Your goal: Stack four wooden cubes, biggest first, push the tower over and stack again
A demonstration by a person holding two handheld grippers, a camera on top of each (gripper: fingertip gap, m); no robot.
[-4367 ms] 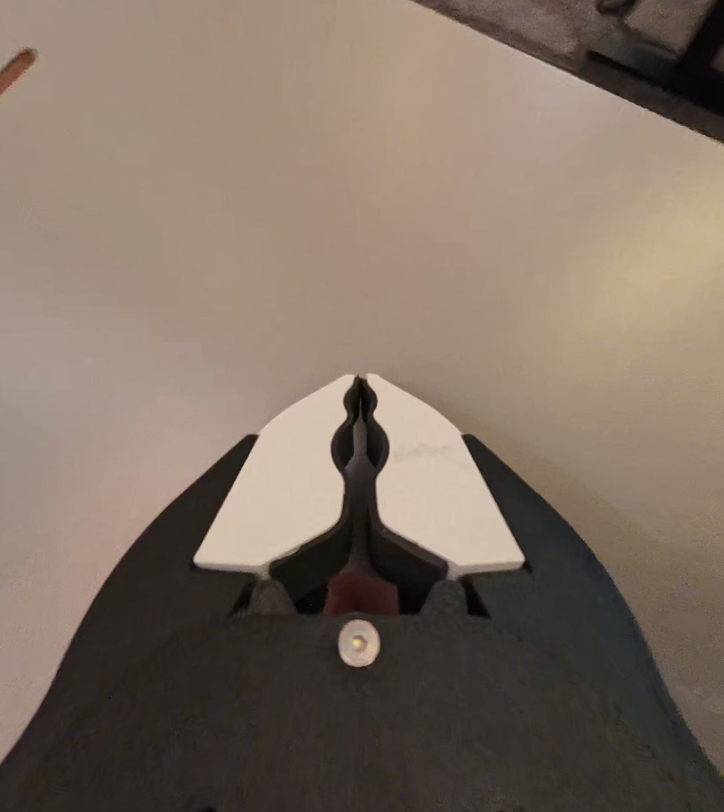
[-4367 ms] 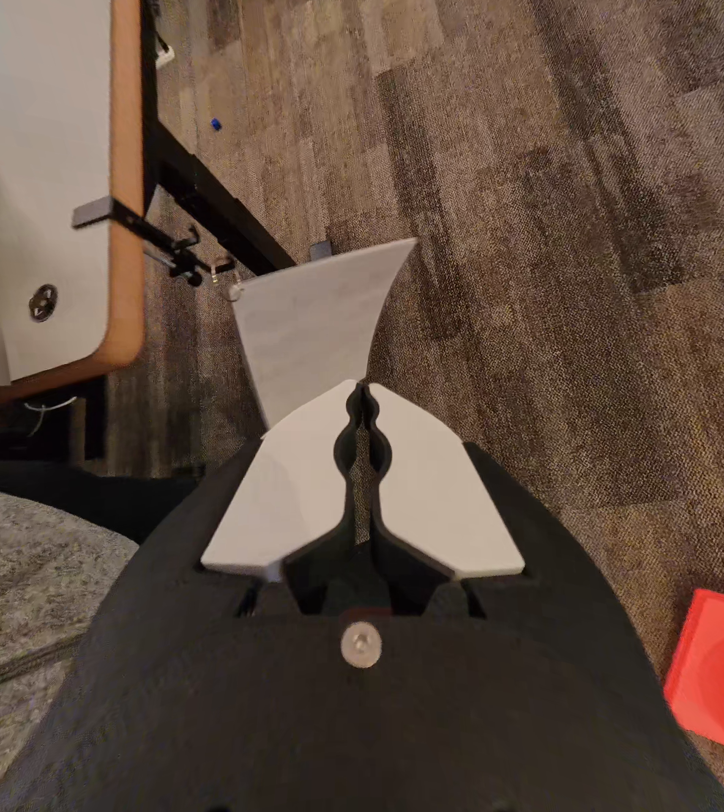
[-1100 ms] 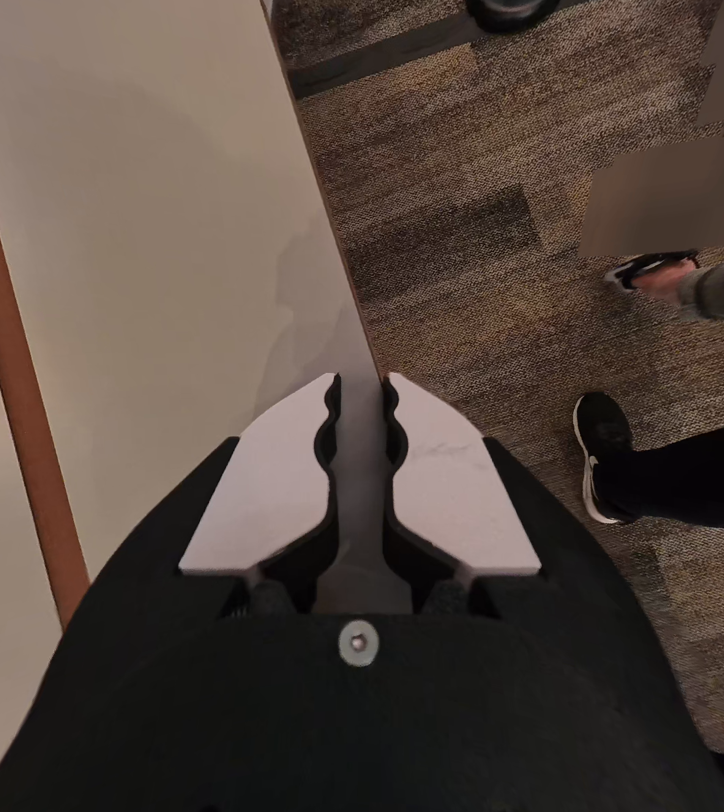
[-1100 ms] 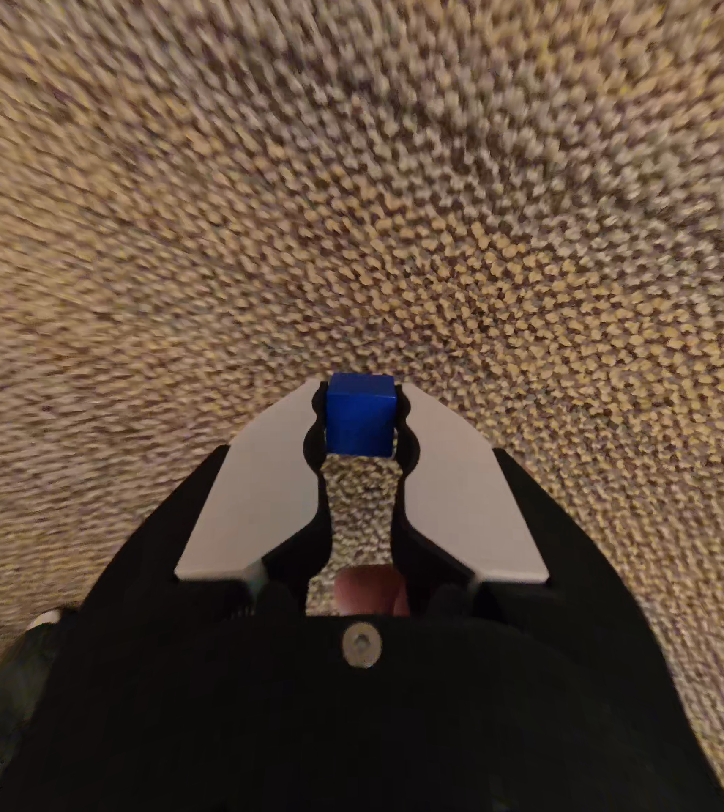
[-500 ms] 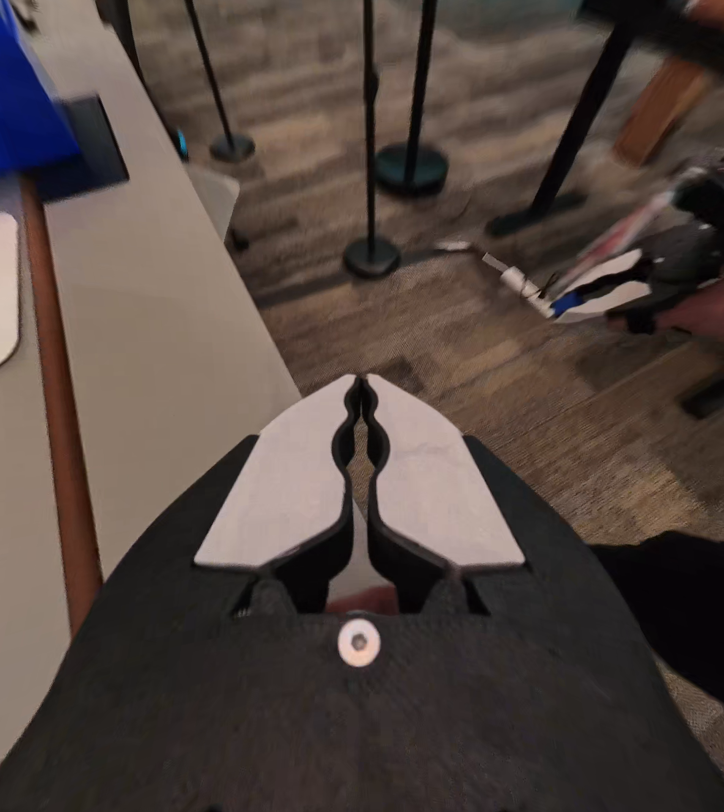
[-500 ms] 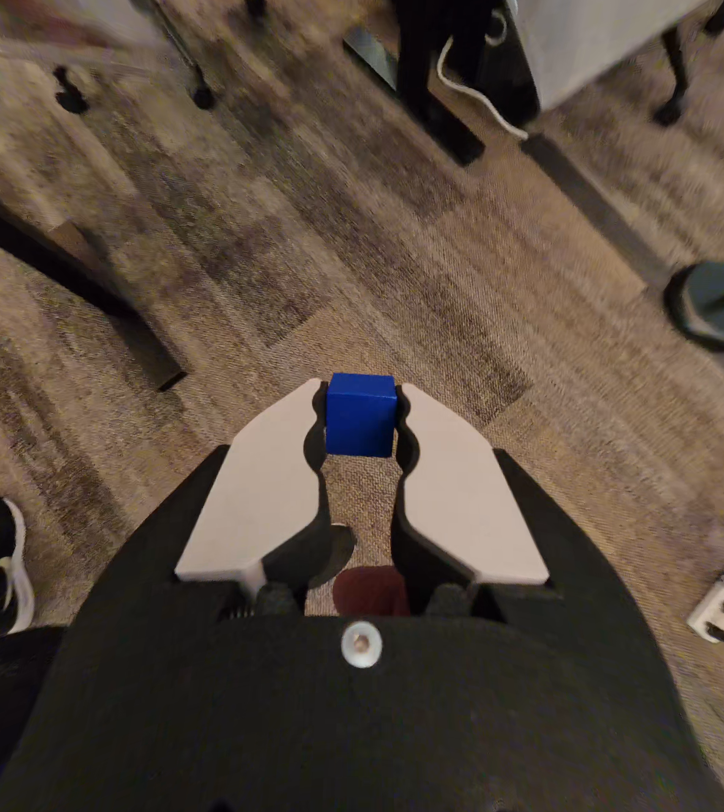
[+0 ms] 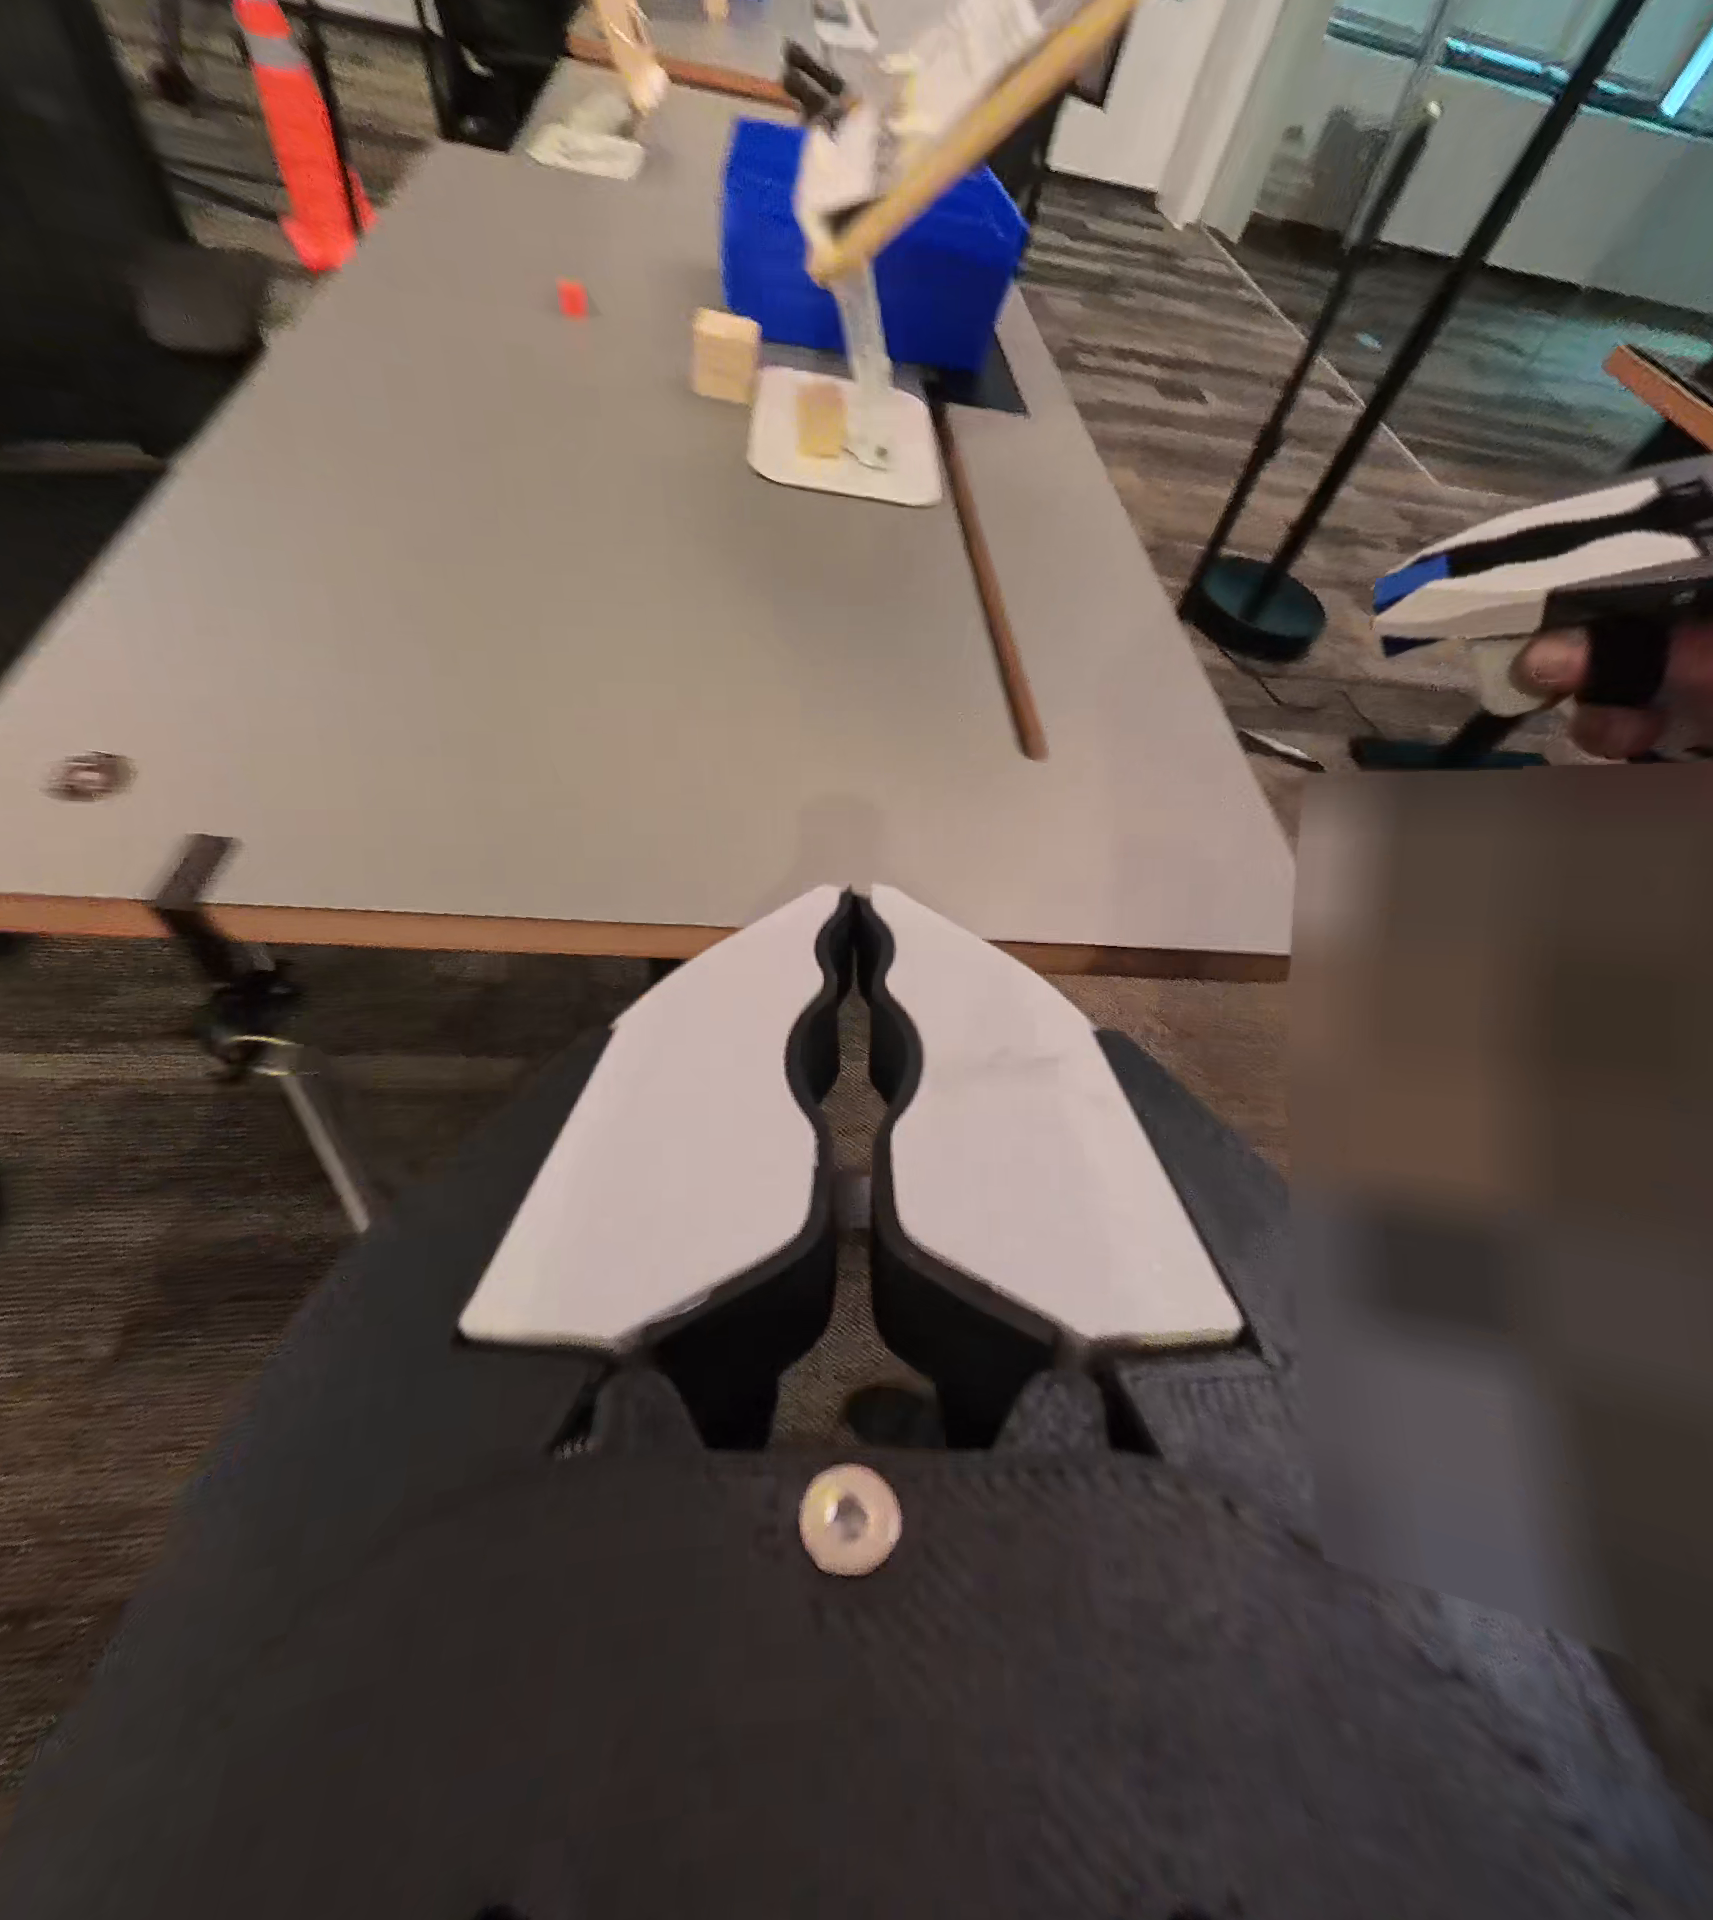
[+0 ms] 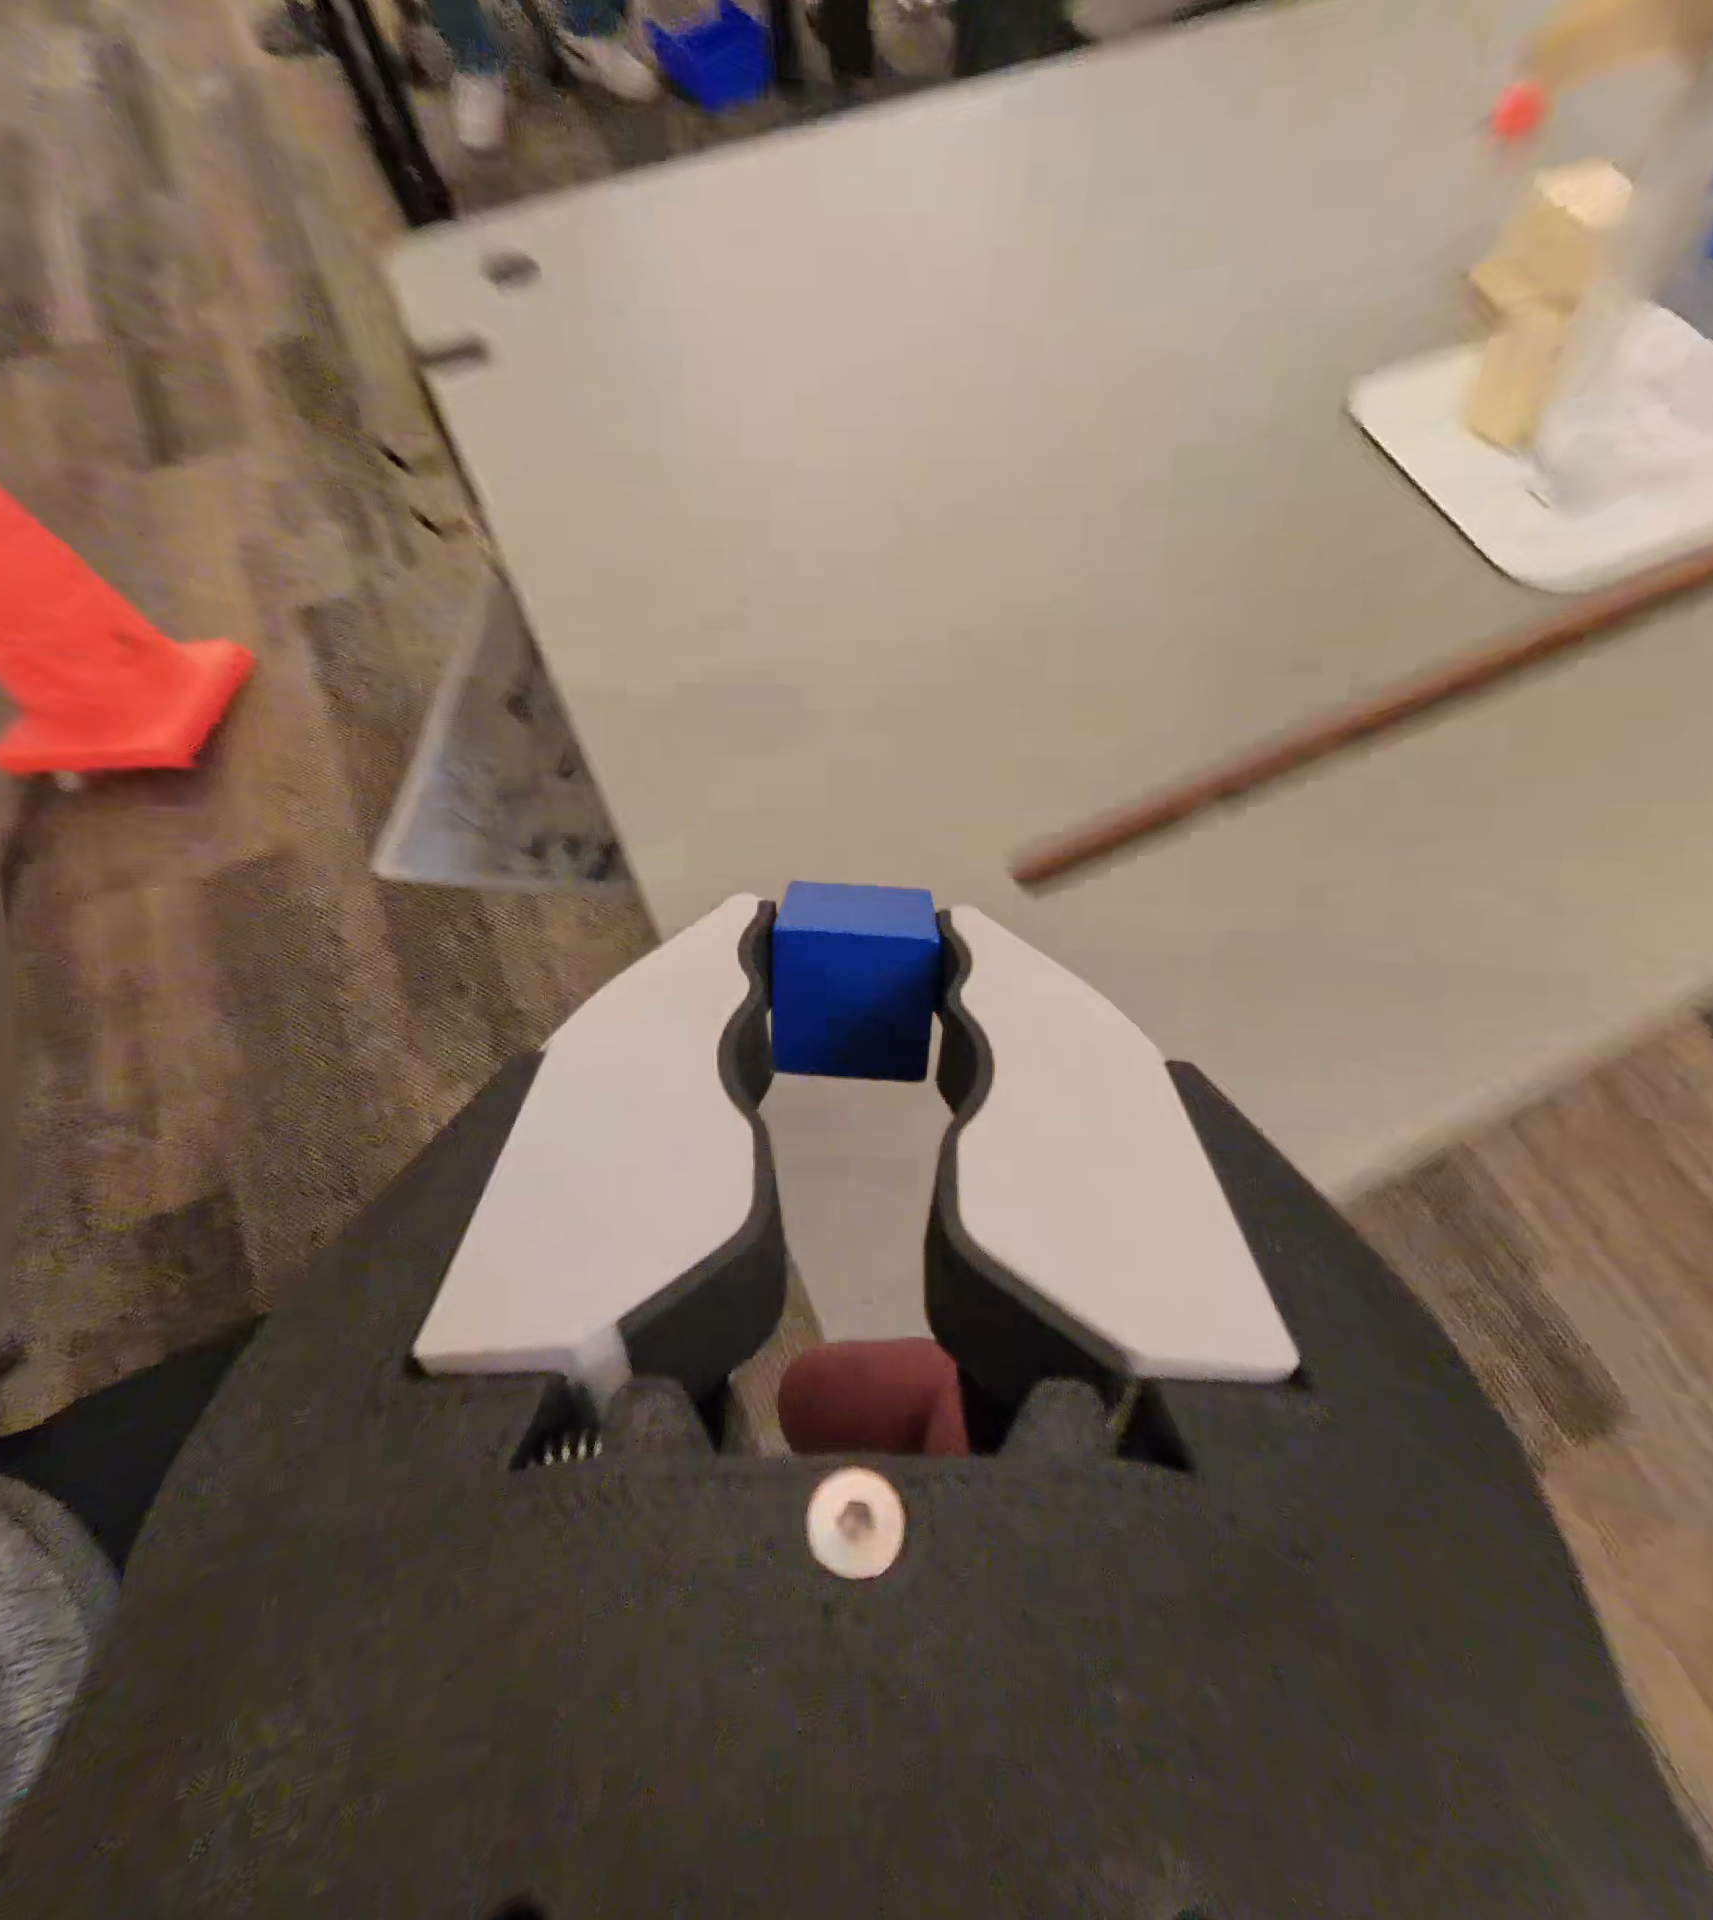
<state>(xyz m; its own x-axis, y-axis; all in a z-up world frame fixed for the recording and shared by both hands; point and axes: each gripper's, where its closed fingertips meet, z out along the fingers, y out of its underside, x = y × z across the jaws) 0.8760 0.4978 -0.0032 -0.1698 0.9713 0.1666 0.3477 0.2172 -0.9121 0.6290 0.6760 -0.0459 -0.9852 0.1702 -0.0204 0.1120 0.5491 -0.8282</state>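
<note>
Grey table (image 7: pixel 478 582) fills upper half of left wrist view; near edge runs across just past L tips. Far end, approx 12 o'clock: blue box (image 7: pixel 893 260), white tray (image 7: pixel 893 468) in front of it at the brown strip.

Cubes, big to small: larger plain wood cube (image 7: pixel 725 355) on bare table, just beside tray at its 10 o'clock. Second plain cube (image 7: pixel 821 418) standing on tray. Small red cube (image 7: pixel 571 297) well apart, approx 9 o'clock of the pair. Small blue cube (image 8: pixel 854 982) off the table, clamped at tips of right gripper (image 8: pixel 854 987).

Left gripper (image 7: pixel 850 914): fingers pressed together, nothing held.

Key relation: in right wrist view the wood cubes sit at approx 2 o'clock from blue cube, well apart, across the table. R arm has the cube, so R is the one to travel. Judgement: blue looks among the smallest, goes on late; no base set yet.
</note>
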